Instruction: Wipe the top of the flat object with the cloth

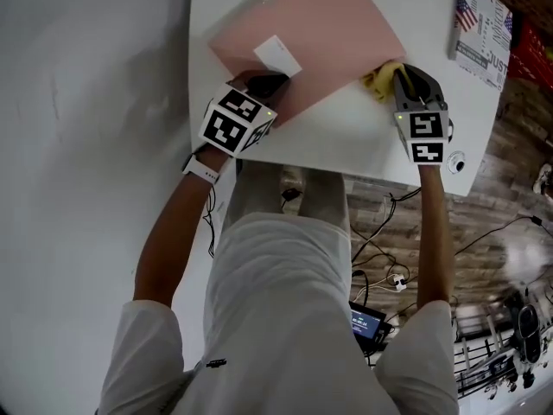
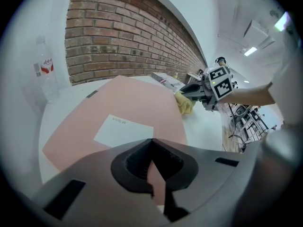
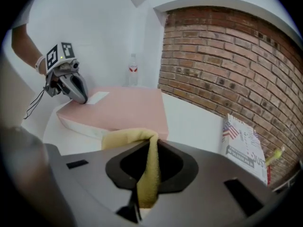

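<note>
A flat pink board (image 1: 324,33) with a white label (image 1: 277,56) lies on the white table (image 1: 346,137). My left gripper (image 1: 266,84) is shut, its tips resting on the board's top near the front corner beside the label (image 2: 124,130). The right gripper view shows those tips (image 3: 84,98) down on the pink top (image 3: 128,105). At the board's right edge my right gripper (image 1: 406,76) is shut on a yellow cloth (image 1: 378,78). The cloth (image 3: 127,139) is bunched against the board's white side and hangs between the jaws. In the left gripper view the cloth (image 2: 184,103) touches the pink edge.
A booklet with a flag print (image 1: 484,33) lies at the table's far right. A clear water bottle (image 2: 47,74) stands on the far left corner by the brick wall. The table's near edge runs just behind both grippers. Cables and gear (image 1: 389,275) cover the wooden floor.
</note>
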A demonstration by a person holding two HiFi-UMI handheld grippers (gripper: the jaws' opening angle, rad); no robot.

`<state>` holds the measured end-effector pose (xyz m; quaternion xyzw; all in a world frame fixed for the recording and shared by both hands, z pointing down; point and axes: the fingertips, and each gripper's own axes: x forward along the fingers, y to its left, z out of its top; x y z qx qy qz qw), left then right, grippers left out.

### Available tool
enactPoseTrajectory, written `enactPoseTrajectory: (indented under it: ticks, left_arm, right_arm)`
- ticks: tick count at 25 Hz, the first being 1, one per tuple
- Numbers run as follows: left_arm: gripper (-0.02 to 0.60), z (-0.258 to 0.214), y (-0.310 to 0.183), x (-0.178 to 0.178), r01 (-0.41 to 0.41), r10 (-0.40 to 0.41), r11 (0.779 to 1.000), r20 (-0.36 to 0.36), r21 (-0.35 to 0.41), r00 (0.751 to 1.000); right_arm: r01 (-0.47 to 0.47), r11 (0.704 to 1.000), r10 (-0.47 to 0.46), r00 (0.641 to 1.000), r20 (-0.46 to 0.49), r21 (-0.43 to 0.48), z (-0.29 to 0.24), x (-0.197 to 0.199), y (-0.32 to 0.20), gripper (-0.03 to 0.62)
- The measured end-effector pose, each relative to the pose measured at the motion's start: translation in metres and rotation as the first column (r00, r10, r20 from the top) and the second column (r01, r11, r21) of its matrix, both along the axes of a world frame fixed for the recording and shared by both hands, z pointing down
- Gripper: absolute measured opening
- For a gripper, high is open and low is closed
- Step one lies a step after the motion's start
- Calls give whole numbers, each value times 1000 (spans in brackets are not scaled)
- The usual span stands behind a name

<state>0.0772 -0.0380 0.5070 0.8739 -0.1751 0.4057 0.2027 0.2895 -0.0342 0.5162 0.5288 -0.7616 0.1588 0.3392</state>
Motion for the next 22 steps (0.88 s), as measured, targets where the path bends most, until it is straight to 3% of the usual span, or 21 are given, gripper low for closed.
enactPoseTrajectory:
  ticks: [4, 8, 15, 22]
  left_arm:
    - [17, 0, -1, -1, -2, 2, 1000, 0, 6, 1000]
    - [17, 2, 0, -1, -3, 3, 1000, 3, 6, 1000]
    - [17, 1, 0, 2, -8, 8, 1000, -6, -7, 1000]
    - [17, 3, 2, 1, -16, 16, 1000, -8, -14, 1000]
  right_arm:
    - [-65, 998, 65, 998, -14, 17, -6, 36, -19, 48]
    - [-55, 998, 55, 998, -31, 9, -1, 56, -31, 48]
    - [23, 1000, -23, 1000, -7, -20, 5, 61, -59, 48]
    - [169, 984, -168, 986, 26, -60, 7, 39, -88, 48]
